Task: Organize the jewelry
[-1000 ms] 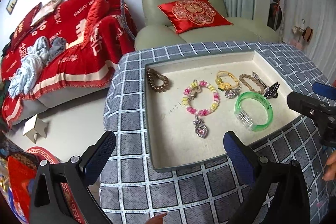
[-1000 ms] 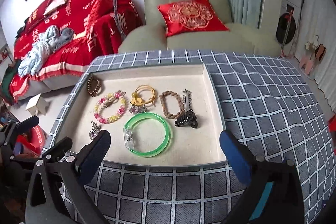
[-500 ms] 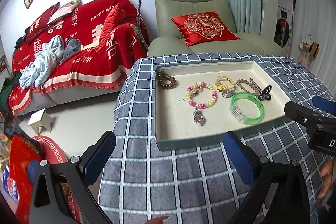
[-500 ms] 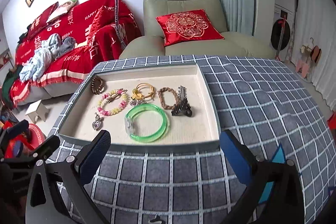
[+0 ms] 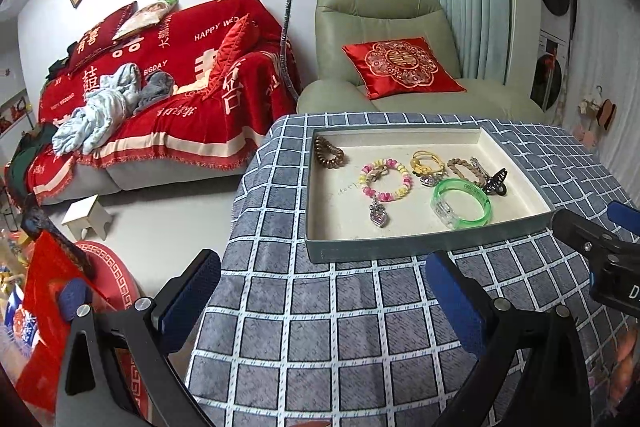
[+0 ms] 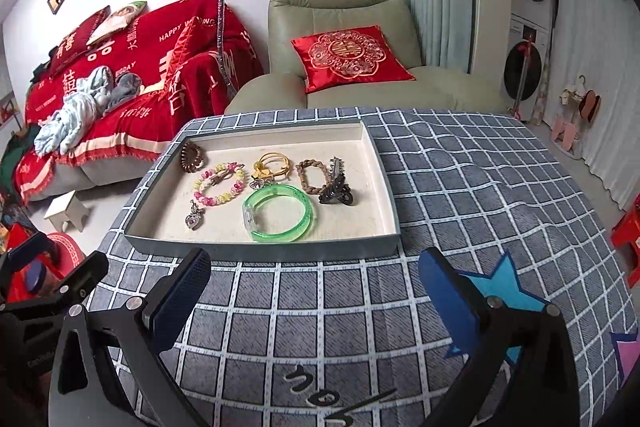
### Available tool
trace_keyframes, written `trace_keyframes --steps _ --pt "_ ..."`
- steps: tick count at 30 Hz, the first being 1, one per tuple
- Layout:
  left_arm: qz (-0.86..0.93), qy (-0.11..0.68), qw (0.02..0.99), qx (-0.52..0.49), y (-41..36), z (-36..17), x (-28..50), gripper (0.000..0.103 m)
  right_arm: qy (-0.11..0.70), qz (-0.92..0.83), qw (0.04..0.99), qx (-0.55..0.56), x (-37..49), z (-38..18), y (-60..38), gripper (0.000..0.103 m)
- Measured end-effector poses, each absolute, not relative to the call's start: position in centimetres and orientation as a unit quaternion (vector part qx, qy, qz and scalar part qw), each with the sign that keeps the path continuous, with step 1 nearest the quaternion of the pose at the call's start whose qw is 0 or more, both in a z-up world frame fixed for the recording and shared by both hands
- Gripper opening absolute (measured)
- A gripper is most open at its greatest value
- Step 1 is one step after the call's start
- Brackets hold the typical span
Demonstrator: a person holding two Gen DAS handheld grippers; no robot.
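Left gripper point(image 5: 322, 285) and right gripper point(image 6: 314, 281): jaws spread wide, empty, both hovering near side of tray point(image 6: 260, 251).

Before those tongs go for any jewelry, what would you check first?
1. Left tongs open and empty: ok.
2. Right tongs open and empty: ok.
3. Tray flat on the checked cloth: ok.
4. Green bangle free of neighbours: not ok, the charm beside the yellow ring touches it.
5. Black claw clip separate from the brown braided bracelet: not ok, they overlap.
6. Where the pieces should go: cannot tell.
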State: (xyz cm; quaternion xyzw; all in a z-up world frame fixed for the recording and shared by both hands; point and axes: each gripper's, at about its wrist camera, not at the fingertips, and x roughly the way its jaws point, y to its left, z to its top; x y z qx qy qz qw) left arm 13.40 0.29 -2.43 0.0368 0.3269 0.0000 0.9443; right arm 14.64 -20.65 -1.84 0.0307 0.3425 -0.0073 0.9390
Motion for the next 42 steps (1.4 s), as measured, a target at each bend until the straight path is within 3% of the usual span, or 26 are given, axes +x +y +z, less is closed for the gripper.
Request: trace_keyframes --steps 42 --pt "-0.009 0.324 0.946 0.022 0.4 -0.5 10.2 0.103 0.332 -0.017 0.943 0.020 10.6 0.0 -19.8 0.103"
